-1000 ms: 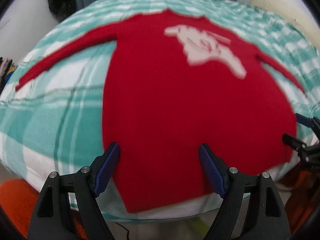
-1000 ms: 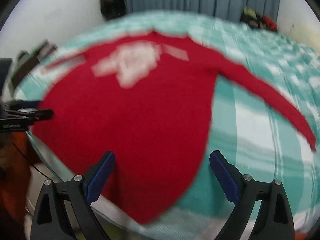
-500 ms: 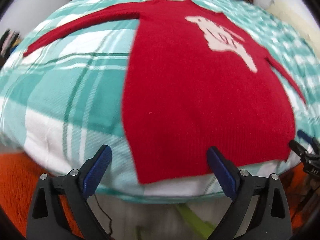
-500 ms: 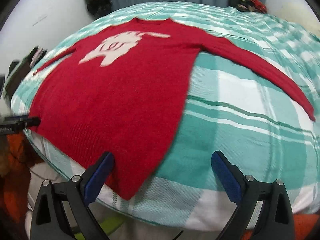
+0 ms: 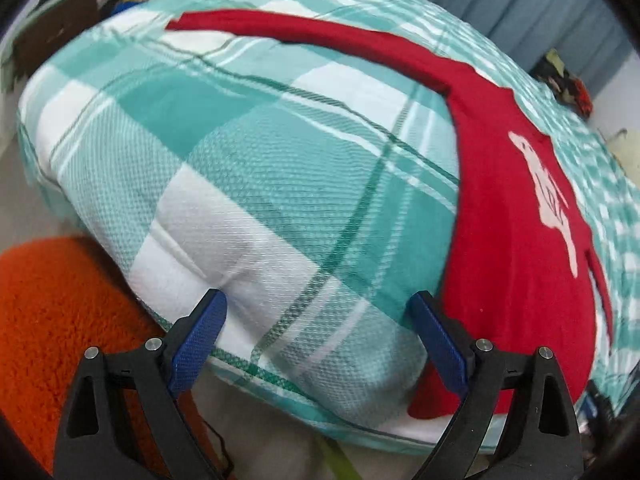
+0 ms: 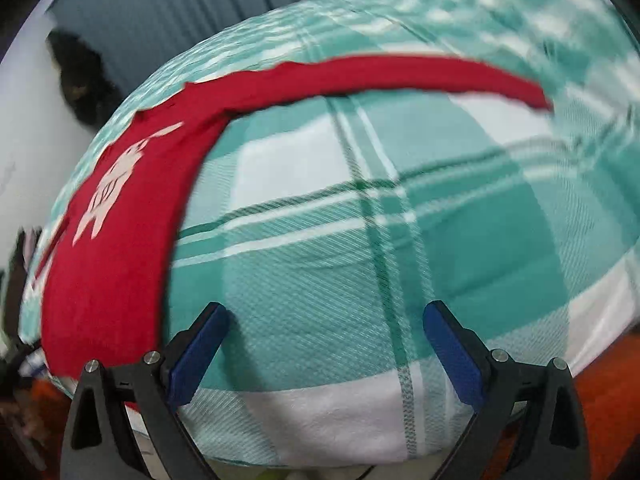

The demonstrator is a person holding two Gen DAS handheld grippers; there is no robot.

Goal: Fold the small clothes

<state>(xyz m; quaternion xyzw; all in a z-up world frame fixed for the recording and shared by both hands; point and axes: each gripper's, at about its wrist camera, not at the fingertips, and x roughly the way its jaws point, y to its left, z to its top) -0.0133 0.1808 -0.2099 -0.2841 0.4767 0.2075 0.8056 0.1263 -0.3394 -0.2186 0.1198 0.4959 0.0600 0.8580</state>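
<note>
A red long-sleeved sweater [image 5: 516,240] with a white print lies flat on the teal plaid bed, both sleeves spread out. In the left wrist view its left sleeve [image 5: 320,36] runs to the upper left. My left gripper [image 5: 318,320] is open and empty, over the bed's near edge left of the sweater's hem. In the right wrist view the sweater [image 6: 120,216] lies at left and its right sleeve [image 6: 400,76] stretches to the upper right. My right gripper [image 6: 326,330] is open and empty over bare bedding right of the hem.
The teal and white plaid bed cover [image 5: 240,160] fills both views. An orange fuzzy rug [image 5: 52,312] lies below the bed's edge. A pile of dark clothes [image 5: 72,20] sits at the far left. Grey curtains [image 6: 180,8] hang behind the bed.
Both grippers have swung outward from the sweater's hem: the left one to the left, the right one to the right. Both stay open. The sweater has not moved.
</note>
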